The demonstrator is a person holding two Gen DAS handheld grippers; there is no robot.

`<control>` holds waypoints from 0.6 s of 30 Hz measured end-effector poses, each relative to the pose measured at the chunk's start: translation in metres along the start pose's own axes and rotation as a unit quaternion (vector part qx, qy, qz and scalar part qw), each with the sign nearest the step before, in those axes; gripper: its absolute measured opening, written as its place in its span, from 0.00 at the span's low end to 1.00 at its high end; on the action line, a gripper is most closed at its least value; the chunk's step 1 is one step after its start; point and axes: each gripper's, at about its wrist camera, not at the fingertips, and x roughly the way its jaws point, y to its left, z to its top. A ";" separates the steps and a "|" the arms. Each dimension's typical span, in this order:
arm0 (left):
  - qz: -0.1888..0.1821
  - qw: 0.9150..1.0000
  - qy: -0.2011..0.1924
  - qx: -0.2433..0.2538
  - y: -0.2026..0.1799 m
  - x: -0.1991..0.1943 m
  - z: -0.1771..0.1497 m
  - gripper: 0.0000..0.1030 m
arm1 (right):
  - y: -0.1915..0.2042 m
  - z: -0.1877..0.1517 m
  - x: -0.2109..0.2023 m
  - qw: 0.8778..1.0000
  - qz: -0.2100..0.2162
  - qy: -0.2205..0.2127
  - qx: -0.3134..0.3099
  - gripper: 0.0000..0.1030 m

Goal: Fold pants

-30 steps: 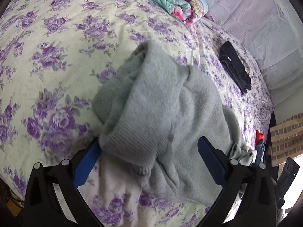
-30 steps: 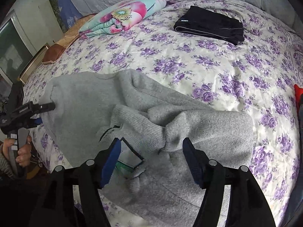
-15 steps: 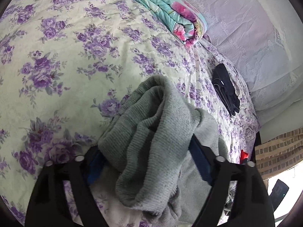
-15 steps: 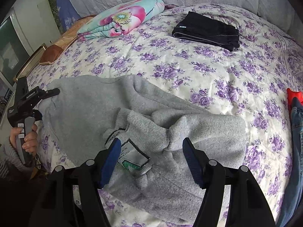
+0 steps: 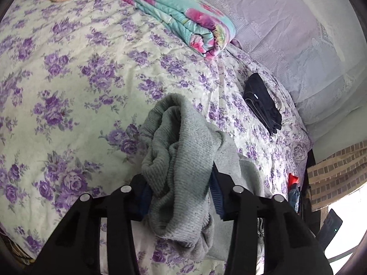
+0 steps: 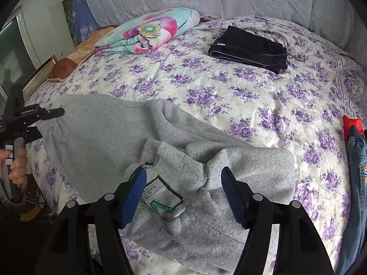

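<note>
Grey knit pants [image 6: 103,133] lie crumpled on the flowered bedsheet [image 6: 229,96]. In the left wrist view a bunch of the pants [image 5: 183,142] stands lifted between the blue pads of my left gripper [image 5: 179,183], whose jaws are closing and press on the fabric. The right wrist view shows that left gripper [image 6: 55,114] at the far left, pinching the pants' edge, with a hand on its handle. My right gripper [image 6: 183,178] hovers open just above the ribbed band and a white-green label [image 6: 160,197], its pads clear of the cloth.
A folded black garment [image 6: 250,50] lies at the back right of the bed. A rolled floral quilt [image 6: 149,32] sits at the back near the headboard. Jeans [image 6: 355,171] and something red [image 6: 351,123] lie at the right edge.
The left gripper's jaws have come together on the grey fabric and lifted the bunch off the sheet. The right gripper has stayed open over the ribbed band.
</note>
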 end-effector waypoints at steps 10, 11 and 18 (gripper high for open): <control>0.028 0.995 -0.028 0.092 -0.062 -0.029 0.000 0.39 | -0.017 -0.002 -0.005 0.999 0.030 -0.031 0.034 0.69; 0.031 0.994 -0.029 0.098 -0.066 -0.031 -0.001 0.39 | -0.017 0.001 -0.003 0.999 0.024 -0.027 0.023 0.69; 0.046 0.986 -0.038 0.154 -0.106 -0.040 -0.007 0.39 | -0.016 -0.002 0.047 0.999 -0.009 0.045 -0.006 0.78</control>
